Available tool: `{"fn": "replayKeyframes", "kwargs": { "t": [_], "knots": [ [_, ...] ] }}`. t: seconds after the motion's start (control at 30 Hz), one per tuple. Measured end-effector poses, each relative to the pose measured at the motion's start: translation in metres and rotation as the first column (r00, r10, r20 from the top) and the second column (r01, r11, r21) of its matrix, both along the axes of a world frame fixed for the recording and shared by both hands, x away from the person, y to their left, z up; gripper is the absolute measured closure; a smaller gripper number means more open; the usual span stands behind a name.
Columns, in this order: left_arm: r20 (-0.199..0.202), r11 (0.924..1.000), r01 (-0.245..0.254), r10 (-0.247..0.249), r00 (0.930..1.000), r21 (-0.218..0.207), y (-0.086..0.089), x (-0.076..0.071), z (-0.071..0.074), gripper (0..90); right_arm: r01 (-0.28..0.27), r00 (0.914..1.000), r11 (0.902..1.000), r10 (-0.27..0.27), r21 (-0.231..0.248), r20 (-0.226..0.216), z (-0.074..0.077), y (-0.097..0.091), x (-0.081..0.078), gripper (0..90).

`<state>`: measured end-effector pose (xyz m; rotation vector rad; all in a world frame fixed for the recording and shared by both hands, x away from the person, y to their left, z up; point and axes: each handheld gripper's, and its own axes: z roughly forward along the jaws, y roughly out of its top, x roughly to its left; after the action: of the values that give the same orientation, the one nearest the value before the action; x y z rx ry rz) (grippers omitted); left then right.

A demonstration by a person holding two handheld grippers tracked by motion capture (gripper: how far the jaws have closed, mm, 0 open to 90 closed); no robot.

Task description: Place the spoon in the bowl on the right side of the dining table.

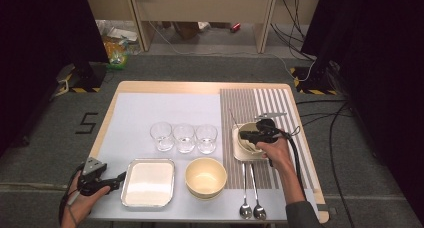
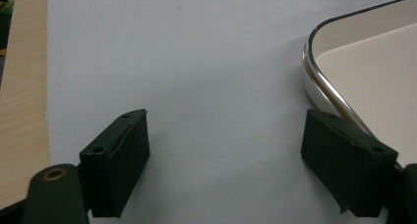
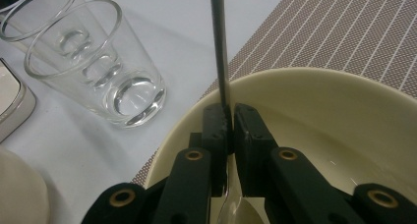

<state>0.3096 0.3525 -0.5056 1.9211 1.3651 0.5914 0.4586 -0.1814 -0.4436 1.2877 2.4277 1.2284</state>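
- You are holding the right gripper [image 1: 248,135] over the cream bowl [image 3: 344,111] on the striped mat [image 3: 344,32], its jaws closed on the thin handle of a spoon [image 3: 220,62].
- The spoon is standing nearly upright between the pads [image 3: 215,130], its handle rising above them and its shiny scoop hanging just below them, inside the bowl.
- In the right gripper view the jaws are looking almost shut, with the metal stem filling the narrow gap between them.
- A clear glass [image 3: 98,71] is standing just to the left of that gripper, off the mat, on the white sheet [image 2: 196,62].
- You are resting the left gripper [image 1: 121,177] low over the white sheet with its jaws standing wide apart and nothing between them; the white tray [image 2: 344,52] with the shiny rim is lying just beside its right jaw.
- No brand or label is readable on the spoon, the bowl or the glass.
- The spoon is looking slim, plain and silver, polished enough to reflect light.
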Motion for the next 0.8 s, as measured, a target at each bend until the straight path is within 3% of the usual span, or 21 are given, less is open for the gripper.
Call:
{"fn": "replayKeyframes", "kwargs": {
  "t": [0.33,0.6,0.7,0.8],
  "knots": [
    [-0.002,1.0,0.0,0.0,1.0,-0.001,0.0,0.0,0.0,17.5,0.0,0.9991,0.9998,-0.001,0.021,0.042,0.015,-0.001,-0.006,71.9],
    [0.002,1.0,-0.002,0.002,1.0,-0.001,-0.001,0.0,0.0,17.8,0.007,0.9935,1.0,-0.007,0.003,0.114,0.027,0.015,-0.004,55.4],
    [-0.003,1.0,0.002,-0.002,1.0,0.001,0.0,0.0,0.0,17.5,0.016,0.9923,0.9998,-0.014,-0.015,0.123,0.029,0.022,-0.002,52.2],
    [-0.002,1.0,0.001,-0.001,1.0,0.0,0.0,0.0,0.0,17.9,0.029,0.9923,0.9996,-0.029,0.007,0.121,0.029,0.026,0.002,50.3]
  ]
}}
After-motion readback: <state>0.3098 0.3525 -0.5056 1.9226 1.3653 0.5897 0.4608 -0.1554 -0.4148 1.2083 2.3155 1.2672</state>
